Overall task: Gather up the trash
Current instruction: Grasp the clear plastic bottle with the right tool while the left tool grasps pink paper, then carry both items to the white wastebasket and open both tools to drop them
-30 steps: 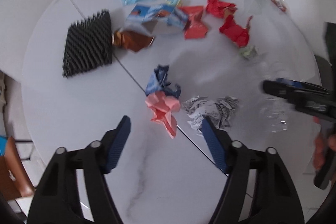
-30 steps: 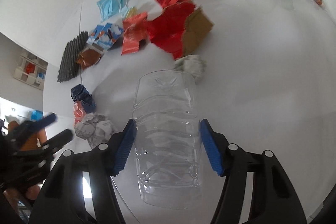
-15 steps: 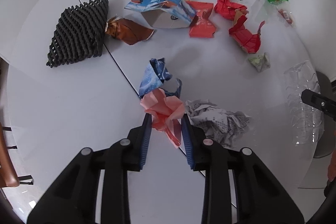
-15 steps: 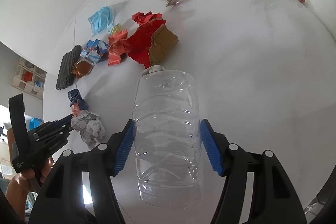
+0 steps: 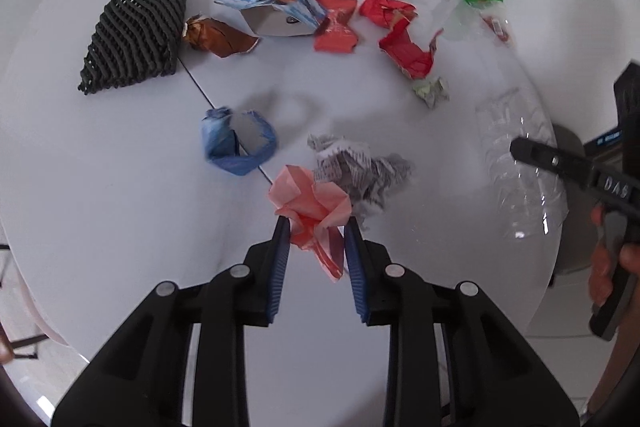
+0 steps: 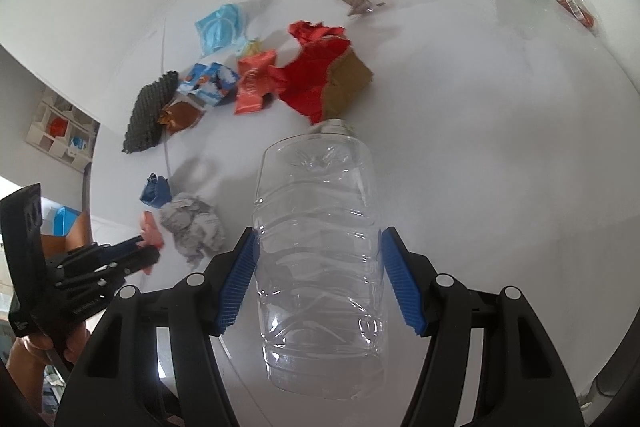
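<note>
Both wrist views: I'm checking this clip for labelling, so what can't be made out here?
- Bin for the trash: in neither view.
- Plastic bottle cap: right wrist view, only a blurred neck shows.
- Pink paper grip: left wrist view, lower part hidden between the left gripper pads.
- Text on the flat carton: too small.

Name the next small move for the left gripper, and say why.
Probably lift it straight up. The left gripper has just been closing and its pads now pinch the pink crumpled paper, which sits against the newspaper wad, so a vertical lift should separate them.
</note>
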Available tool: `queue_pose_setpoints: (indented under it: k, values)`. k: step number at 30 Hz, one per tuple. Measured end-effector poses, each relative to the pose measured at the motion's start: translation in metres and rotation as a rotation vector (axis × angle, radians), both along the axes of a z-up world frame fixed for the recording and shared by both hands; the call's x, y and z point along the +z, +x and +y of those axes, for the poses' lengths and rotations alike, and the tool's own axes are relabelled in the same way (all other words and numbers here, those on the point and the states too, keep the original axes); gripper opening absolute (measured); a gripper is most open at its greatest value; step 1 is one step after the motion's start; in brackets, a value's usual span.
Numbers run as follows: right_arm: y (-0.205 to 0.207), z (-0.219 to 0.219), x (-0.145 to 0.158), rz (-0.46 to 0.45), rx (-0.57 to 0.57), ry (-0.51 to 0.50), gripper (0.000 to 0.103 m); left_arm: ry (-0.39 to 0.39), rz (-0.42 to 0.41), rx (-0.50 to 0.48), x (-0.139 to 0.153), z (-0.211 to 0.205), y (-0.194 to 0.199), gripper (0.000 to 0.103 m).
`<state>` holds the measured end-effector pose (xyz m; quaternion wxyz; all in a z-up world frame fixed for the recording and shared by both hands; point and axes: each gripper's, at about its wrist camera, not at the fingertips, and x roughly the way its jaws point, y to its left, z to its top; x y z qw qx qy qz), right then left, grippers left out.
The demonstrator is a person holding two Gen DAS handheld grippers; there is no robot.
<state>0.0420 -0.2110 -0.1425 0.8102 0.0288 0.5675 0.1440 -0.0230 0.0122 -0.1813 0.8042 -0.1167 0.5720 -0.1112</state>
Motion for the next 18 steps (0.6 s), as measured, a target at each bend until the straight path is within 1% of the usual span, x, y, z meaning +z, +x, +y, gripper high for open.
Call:
queue_pose_setpoints:
  k: [4, 7, 10, 13, 15, 16, 18]
  values:
    - [-0.005, 0.017, 0.012, -0.023, 0.037, 0.004, 0.064, -0.008, -0.027, 0.014, 0.013, 0.011, -0.010, 0.028]
    - [-0.009, 0.034, 0.023, -0.044, 0.082, 0.001, 0.064, 0.014, -0.065, 0.076, 0.030, 0.036, -0.027, 0.028]
    - [-0.014, 0.067, 0.040, -0.089, 0.164, -0.005, 0.064, 0.051, -0.087, 0.187, 0.044, 0.079, -0.046, 0.029]
    - [-0.019, 0.096, 0.053, -0.114, 0.216, 0.013, 0.064, 0.107, -0.080, 0.310, 0.049, 0.134, -0.063, 0.029]
    - [-0.023, 0.126, 0.061, -0.124, 0.257, 0.040, 0.064, 0.145, -0.057, 0.365, 0.044, 0.166, -0.069, 0.029]
    - [-0.024, 0.134, 0.063, -0.126, 0.267, 0.047, 0.064, 0.170, -0.028, 0.398, 0.037, 0.188, -0.072, 0.029]
    - [-0.029, 0.163, 0.067, -0.130, 0.303, 0.065, 0.064, 0.182, 0.013, 0.439, 0.022, 0.219, -0.075, 0.029]
